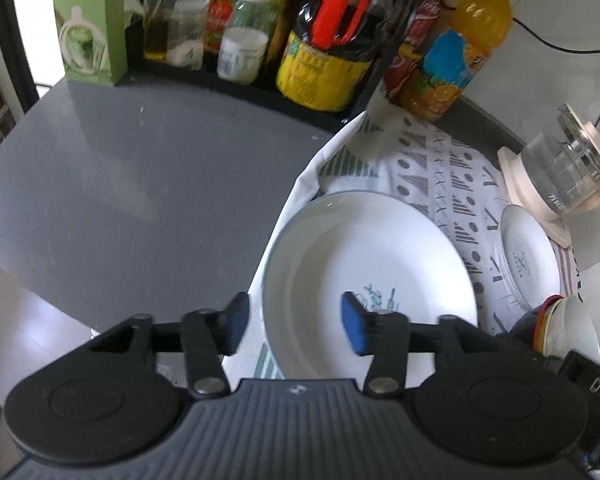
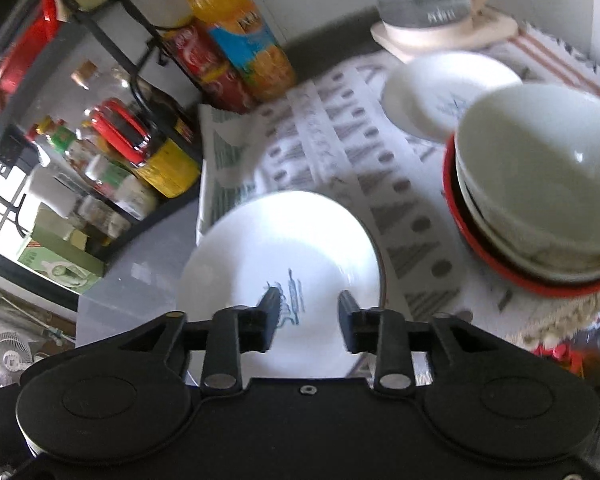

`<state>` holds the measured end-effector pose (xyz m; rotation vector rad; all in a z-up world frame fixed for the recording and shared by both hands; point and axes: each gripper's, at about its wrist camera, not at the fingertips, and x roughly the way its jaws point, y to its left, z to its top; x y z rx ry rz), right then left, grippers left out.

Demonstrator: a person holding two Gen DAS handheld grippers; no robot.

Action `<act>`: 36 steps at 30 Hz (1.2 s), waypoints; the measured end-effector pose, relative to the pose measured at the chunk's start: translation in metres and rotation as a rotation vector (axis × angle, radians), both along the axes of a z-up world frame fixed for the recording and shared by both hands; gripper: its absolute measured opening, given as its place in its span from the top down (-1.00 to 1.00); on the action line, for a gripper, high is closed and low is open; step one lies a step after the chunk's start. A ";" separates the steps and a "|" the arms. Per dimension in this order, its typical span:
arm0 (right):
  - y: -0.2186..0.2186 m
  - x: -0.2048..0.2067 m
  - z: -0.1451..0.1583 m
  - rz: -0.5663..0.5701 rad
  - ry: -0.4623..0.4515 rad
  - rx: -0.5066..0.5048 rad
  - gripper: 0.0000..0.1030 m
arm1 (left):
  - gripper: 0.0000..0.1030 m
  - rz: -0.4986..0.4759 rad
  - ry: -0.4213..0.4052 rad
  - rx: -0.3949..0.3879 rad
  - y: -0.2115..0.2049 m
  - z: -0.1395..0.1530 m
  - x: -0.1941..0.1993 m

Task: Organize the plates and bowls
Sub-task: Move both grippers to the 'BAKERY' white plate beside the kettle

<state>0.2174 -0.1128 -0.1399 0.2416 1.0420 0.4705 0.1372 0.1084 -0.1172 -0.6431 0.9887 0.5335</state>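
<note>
A large white plate [image 1: 380,256] with a blue motif lies on a patterned cloth [image 1: 432,168]. My left gripper [image 1: 294,326] is open, its jaws astride the plate's near left rim, holding nothing. A smaller white plate [image 1: 528,256] lies to the right. In the right wrist view the large plate [image 2: 300,248] lies under my open, empty right gripper [image 2: 308,318]. The small plate [image 2: 440,92] sits behind. A stack of bowls [image 2: 540,184], white on a red-rimmed one, stands at right; it also shows in the left wrist view [image 1: 568,332].
A black rack with sauce bottles [image 1: 324,52] and jars stands at the back. An orange juice bottle [image 1: 460,52] and a red can [image 2: 212,68] stand beside it. A glass kettle [image 1: 568,172] on a base is at far right. The grey counter [image 1: 120,184] lies left.
</note>
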 end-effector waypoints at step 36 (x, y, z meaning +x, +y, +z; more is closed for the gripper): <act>-0.102 0.152 0.029 -0.071 -0.010 0.028 -0.66 | -0.42 -0.080 -0.020 0.007 -0.077 0.026 0.162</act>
